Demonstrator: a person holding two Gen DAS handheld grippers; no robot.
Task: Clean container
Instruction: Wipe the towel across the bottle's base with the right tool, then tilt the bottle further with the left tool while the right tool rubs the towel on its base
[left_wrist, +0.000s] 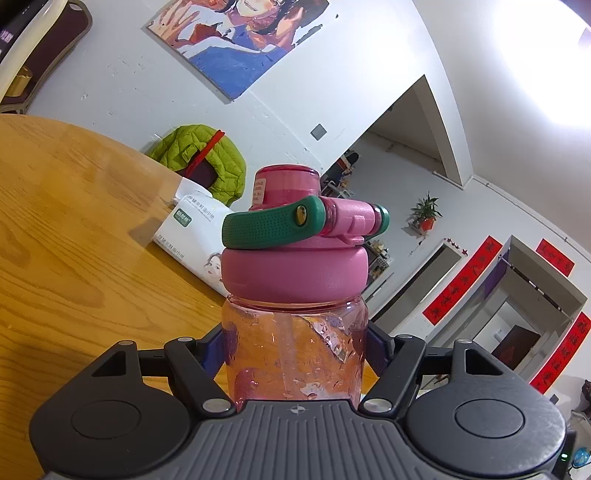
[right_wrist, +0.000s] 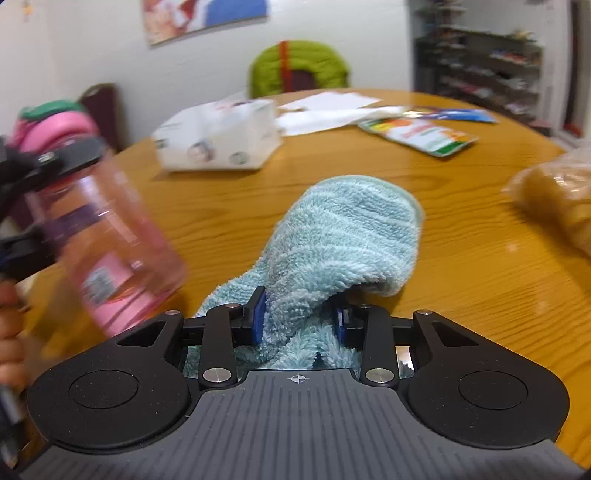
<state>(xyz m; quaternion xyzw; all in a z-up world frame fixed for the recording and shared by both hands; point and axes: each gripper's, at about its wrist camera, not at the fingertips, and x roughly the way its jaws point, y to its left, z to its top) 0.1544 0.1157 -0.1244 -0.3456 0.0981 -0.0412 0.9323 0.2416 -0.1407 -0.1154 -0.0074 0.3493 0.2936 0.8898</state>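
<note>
Clamping the pink water bottle (left_wrist: 295, 343) off the bench (right_wrist: 461, 236) at nine o'clock, the left hand-held gripper (left_wrist: 295, 350) steadied it for wiping, while the right hand-held gripper (right_wrist: 300, 321) pinched the blue towel (right_wrist: 340, 240).

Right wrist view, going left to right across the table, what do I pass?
Pink bottle in the left gripper → white tissue pack → blue cloth → colourful packet → bagged bread.

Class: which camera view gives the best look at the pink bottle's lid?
The left wrist view: the lid sits centred and sharp, its green handle folded on top. The right wrist view shows only a blurred bit of the lid at its left edge.
</note>
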